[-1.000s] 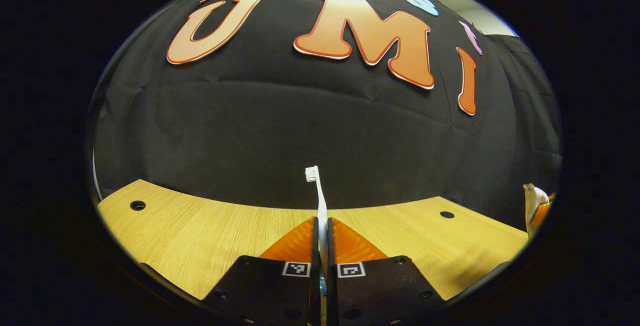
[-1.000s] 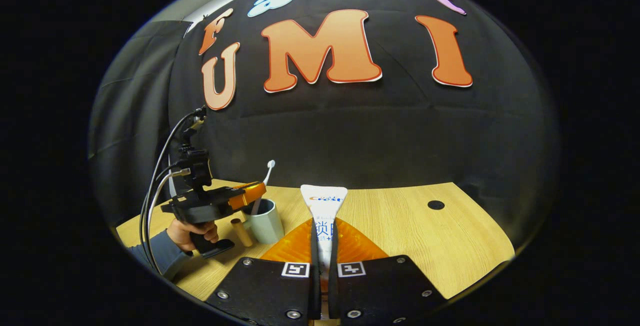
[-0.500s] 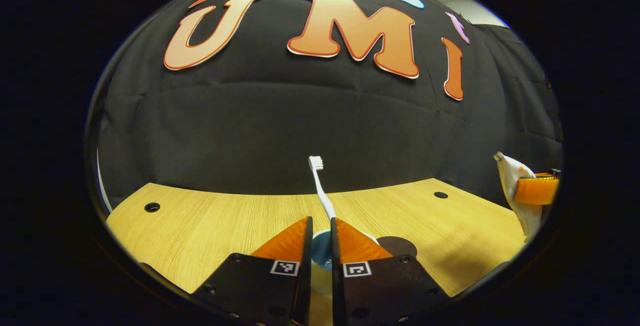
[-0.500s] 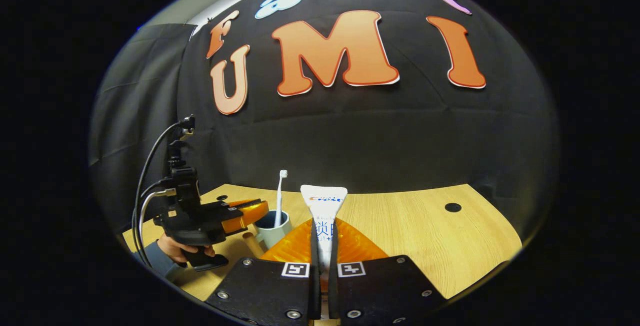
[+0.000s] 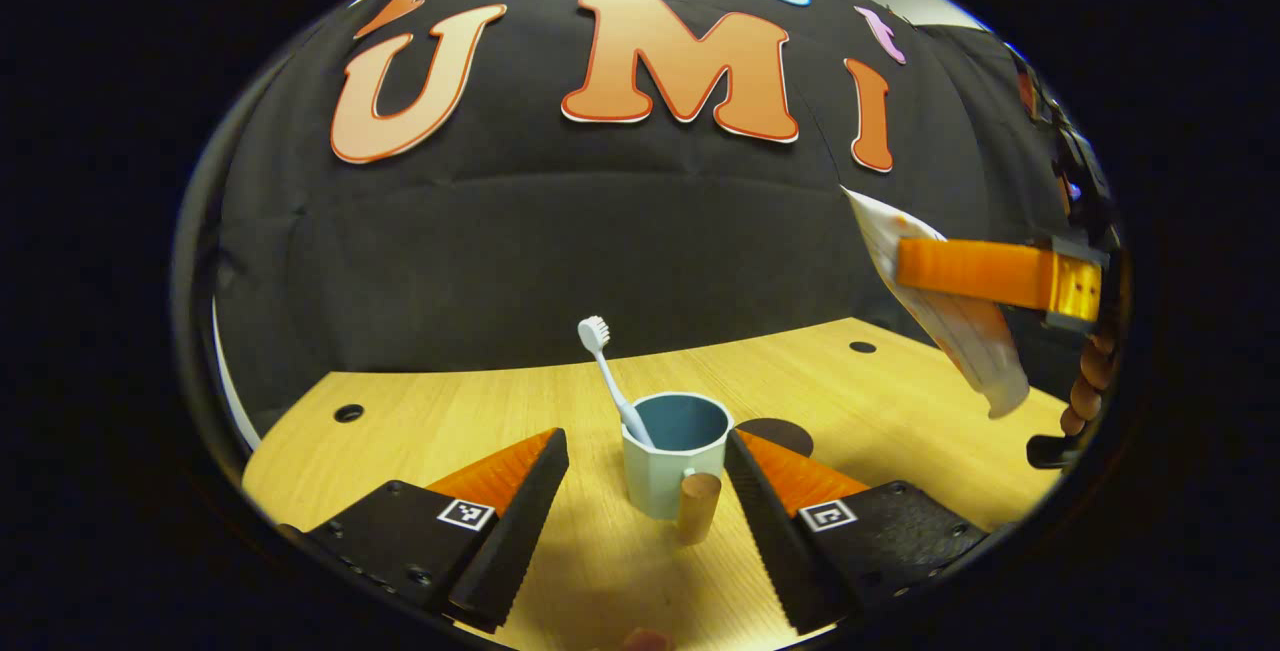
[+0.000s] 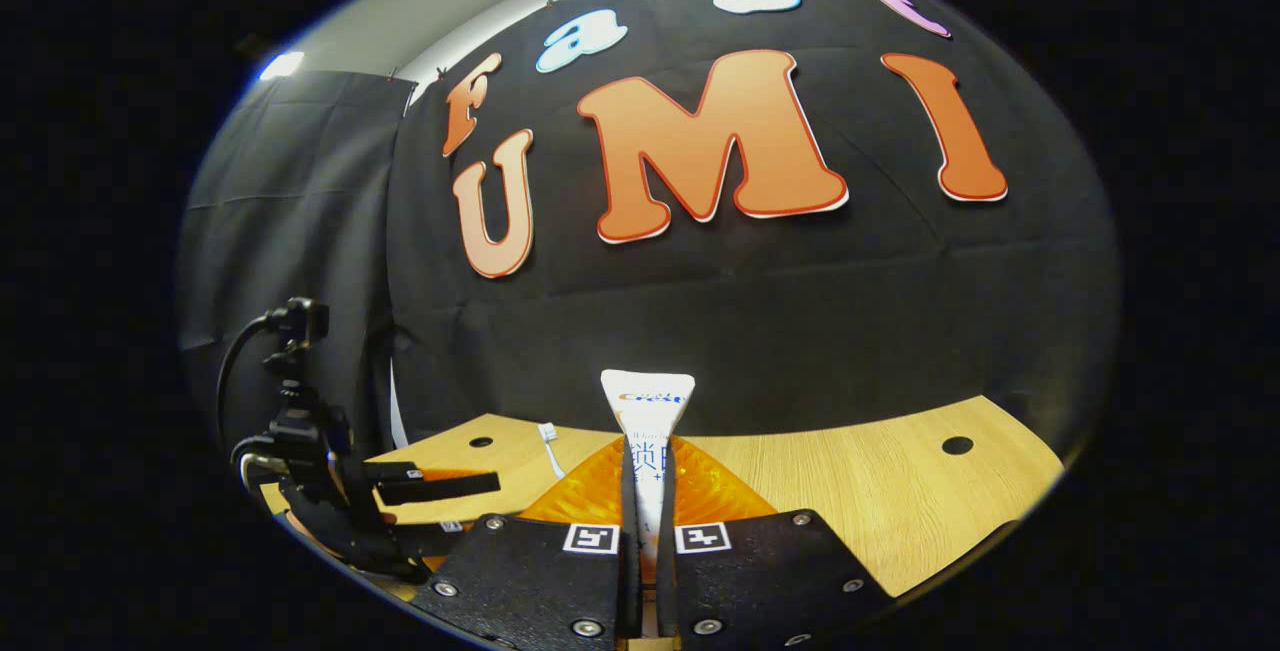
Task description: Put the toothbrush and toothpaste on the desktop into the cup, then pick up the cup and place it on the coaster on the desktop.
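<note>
The wooden desktop (image 5: 420, 441) carries the cup (image 5: 672, 451), which stands upright between the spread fingers of the left gripper (image 5: 645, 476). This gripper is wide open and touches nothing. The dark round coaster (image 5: 775, 434) lies flat just behind the cup, on its right side. In the right gripper view, the right gripper (image 6: 647, 491) is closed on the toothpaste (image 6: 648, 421); both fingers press the tube, and its flat end points up. In the left gripper view the tube hangs in the air, well apart from the cup. The toothbrush (image 5: 608, 376) stands inside the cup, leaning left, bristles up. A small wooden cylinder (image 5: 697, 507) is at the front of the cup.
</note>
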A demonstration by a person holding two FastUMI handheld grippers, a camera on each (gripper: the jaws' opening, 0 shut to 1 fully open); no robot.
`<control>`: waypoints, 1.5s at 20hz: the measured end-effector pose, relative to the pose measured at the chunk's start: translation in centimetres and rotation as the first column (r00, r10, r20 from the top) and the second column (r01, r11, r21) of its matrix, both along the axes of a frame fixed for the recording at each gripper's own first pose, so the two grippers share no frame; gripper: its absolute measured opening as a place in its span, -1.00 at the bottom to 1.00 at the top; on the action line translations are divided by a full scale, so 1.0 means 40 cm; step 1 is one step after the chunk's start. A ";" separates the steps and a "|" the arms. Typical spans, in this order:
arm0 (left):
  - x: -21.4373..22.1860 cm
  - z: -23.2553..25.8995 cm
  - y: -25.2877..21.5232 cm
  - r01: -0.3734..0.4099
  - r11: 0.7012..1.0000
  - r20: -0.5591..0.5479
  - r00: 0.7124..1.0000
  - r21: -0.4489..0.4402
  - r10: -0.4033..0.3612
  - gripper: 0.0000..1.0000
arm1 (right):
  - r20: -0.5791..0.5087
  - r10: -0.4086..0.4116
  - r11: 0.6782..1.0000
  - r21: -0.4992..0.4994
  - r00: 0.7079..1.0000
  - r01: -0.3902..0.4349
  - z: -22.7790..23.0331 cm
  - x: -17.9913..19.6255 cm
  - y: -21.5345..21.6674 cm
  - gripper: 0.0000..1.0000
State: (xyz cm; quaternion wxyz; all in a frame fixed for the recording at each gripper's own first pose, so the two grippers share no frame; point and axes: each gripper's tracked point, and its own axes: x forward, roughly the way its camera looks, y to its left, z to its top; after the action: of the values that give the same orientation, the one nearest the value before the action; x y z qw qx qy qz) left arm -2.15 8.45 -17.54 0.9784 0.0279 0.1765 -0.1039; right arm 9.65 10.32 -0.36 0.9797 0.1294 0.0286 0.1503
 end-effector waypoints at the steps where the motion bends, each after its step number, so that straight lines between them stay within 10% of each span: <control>1: -0.014 0.009 0.000 -0.003 1.000 0.002 1.000 0.003 0.003 0.94 | 0.014 0.002 1.000 0.010 1.000 -0.002 0.011 0.009 0.009 -0.87; 30: -0.219 -0.086 0.171 -0.101 0.995 -0.091 0.991 -0.017 0.099 0.96 | 0.162 0.082 0.961 0.247 0.983 -0.121 -0.029 0.297 0.268 -0.87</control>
State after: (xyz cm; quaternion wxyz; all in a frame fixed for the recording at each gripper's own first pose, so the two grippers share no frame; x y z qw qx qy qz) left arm -10.91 15.28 -20.99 0.9737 0.0037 0.2206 -0.0576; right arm 21.53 21.04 -1.54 0.9451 0.2414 -0.0584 0.2124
